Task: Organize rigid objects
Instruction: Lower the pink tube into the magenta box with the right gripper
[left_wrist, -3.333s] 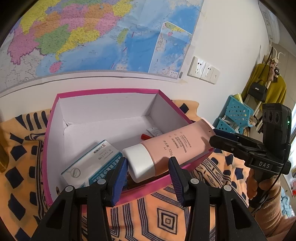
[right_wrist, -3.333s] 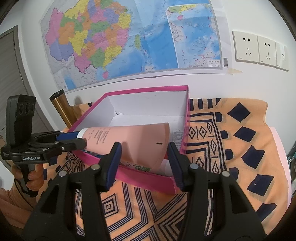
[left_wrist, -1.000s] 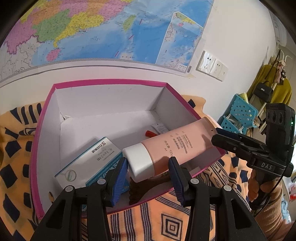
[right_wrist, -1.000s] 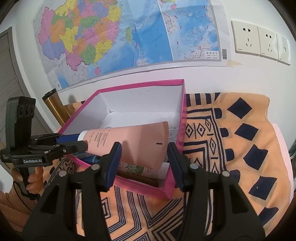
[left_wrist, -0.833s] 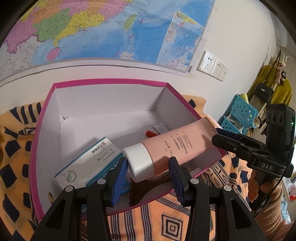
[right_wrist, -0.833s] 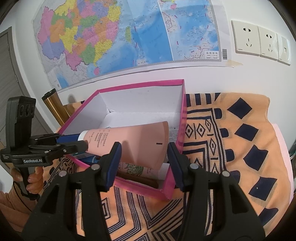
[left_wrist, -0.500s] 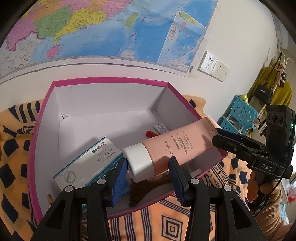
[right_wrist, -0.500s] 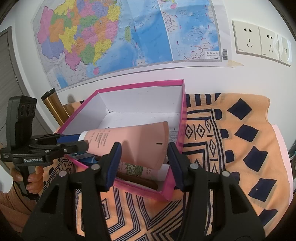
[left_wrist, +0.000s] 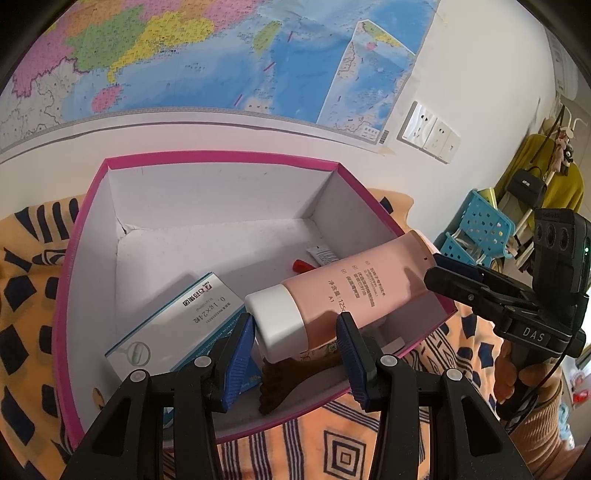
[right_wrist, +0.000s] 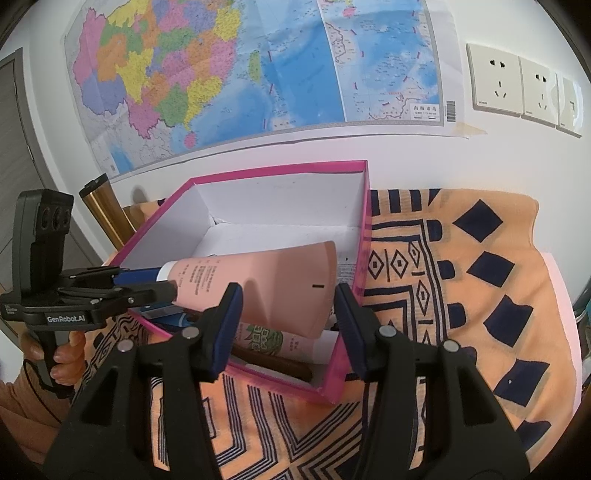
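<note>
Pink tube (left_wrist: 354, 291) with a white cap (left_wrist: 275, 325) is held level above the open pink box (left_wrist: 221, 162), spanning it from the near left to the right wall. The left gripper (left_wrist: 295, 347) is closed on the cap end, its blue pads (left_wrist: 240, 350) against both sides. The right gripper (right_wrist: 288, 321) is closed on the flat crimped end of the tube (right_wrist: 280, 288), jaws pressing its wide edges. The box (right_wrist: 351, 373) rests on a surface covered by an orange patterned cloth (right_wrist: 461, 302). Inside the box lie a white and teal carton (left_wrist: 173, 328), a brown comb (left_wrist: 291, 384) beneath the tube, and a small red-capped tube (left_wrist: 314, 258) near the right wall. A map (right_wrist: 258, 66) hangs on the wall behind.
</note>
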